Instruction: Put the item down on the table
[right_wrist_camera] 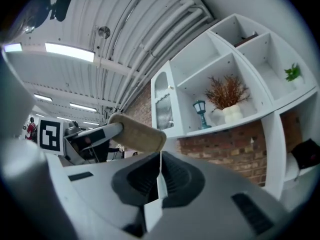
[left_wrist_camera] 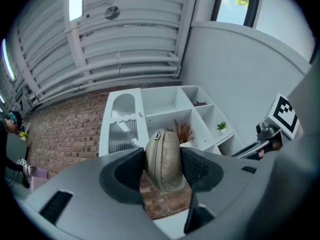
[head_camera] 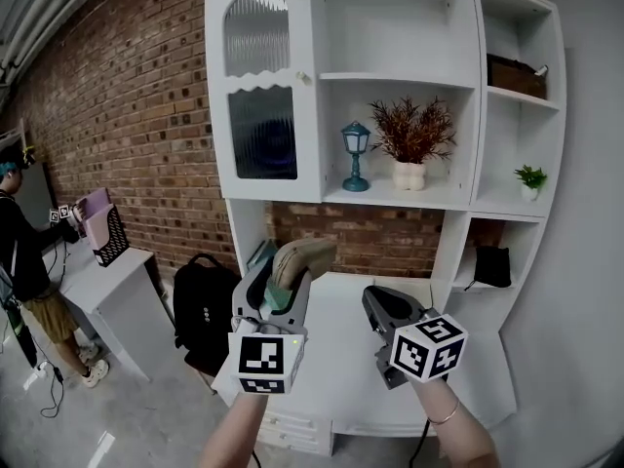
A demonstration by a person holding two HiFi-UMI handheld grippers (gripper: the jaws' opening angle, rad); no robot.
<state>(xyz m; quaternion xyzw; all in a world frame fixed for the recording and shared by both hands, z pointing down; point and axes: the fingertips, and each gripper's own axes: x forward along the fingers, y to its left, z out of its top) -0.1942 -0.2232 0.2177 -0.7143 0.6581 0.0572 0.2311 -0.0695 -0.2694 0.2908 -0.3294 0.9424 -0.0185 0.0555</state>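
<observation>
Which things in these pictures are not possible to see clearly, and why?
- Lower half of the pouch: head view, covered by the left tongs.
- What stands behind the ribbed glass door: head view, only a dark blur.
- Front of the table: head view, hidden by the marker cubes.
- Black thing in the low right compartment: head view, too small and dark.

The head view is taken from above and behind the left gripper [head_camera: 292, 271] and right gripper [head_camera: 375, 298], facing the shelf unit [head_camera: 390, 96] across the table [head_camera: 341, 354]. Each gripper view is set close behind its own fingers [left_wrist_camera: 125, 174] and tilted up toward shelf unit and ceiling [left_wrist_camera: 130, 39]. The dried plant [head_camera: 411, 135] and the pouch [head_camera: 304, 256] are shared by all three views.
</observation>
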